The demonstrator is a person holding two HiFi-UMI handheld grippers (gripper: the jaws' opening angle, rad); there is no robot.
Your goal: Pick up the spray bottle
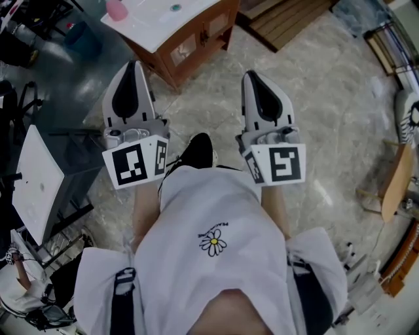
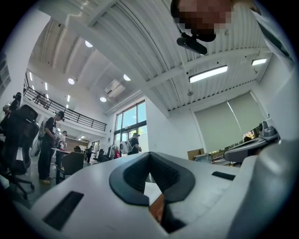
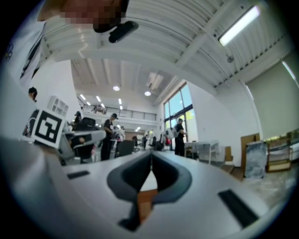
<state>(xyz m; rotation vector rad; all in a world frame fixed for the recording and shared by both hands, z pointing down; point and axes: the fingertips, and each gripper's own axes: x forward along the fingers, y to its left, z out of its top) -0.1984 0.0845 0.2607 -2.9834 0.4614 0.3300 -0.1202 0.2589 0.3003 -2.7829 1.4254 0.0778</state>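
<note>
Pink object (image 1: 116,9) on the white tabletop (image 1: 157,26) — cut by the top edge, unidentifiable.

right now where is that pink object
Head view, top left, partly cropped: the pink object stands on the white top of the wooden cabinet, ahead of the left gripper.

The head view looks steeply down from above the person's white shirt (image 1: 216,262). It sits close over the left hand-held gripper (image 1: 133,64) at 10 o'clock and the right hand-held gripper (image 1: 252,73) at 1 o'clock, with marble floor (image 1: 314,118) beyond. Each gripper view rides low, just behind its own jaws, and faces along them near level, so the ceiling (image 2: 140,46) fills its upper half. All three views share the wooden cabinet (image 1: 190,47) and its white tabletop (image 1: 157,26). These lie at 12 o'clock from the head, and show as a sliver at 6 o'clock through each jaw gap. The right gripper view also catches the left one's marker cube (image 3: 46,127) at 9 o'clock.
</note>
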